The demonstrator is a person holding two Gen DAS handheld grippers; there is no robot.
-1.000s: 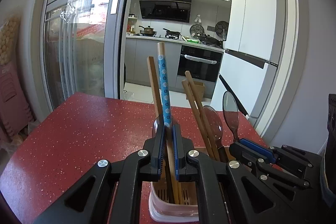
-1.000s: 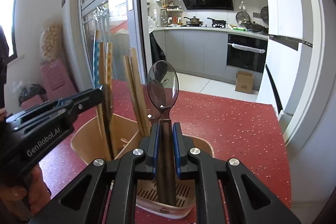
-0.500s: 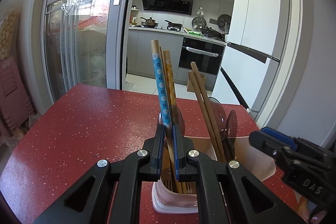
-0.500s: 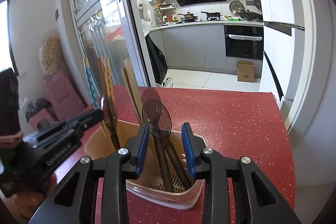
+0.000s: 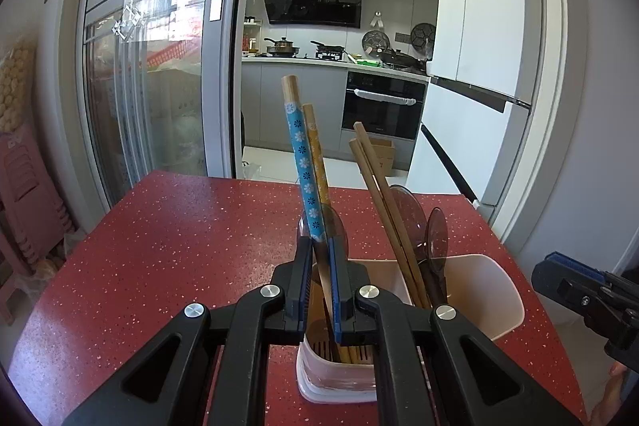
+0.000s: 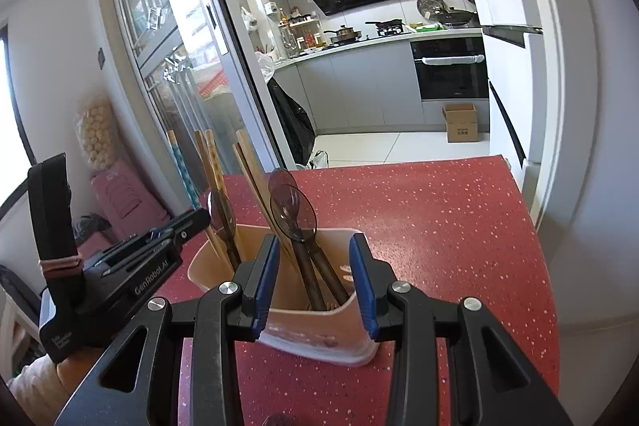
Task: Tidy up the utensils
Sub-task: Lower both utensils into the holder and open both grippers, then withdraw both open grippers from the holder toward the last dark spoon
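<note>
My left gripper (image 5: 321,278) pinches the blue floral chopstick (image 5: 302,166), its lower end inside the beige utensil holder (image 5: 489,290) on the red table (image 5: 159,246). My right gripper (image 6: 315,280) is spread, empty, straddling the holder's near wall; spoons (image 6: 293,208) stand inside.

Both wrist views close, sharing utensil holder (image 5: 479,290).

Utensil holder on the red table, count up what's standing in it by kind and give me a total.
chopsticks: 5
dark translucent spoons: 3
Total in the utensil holder: 8
</note>
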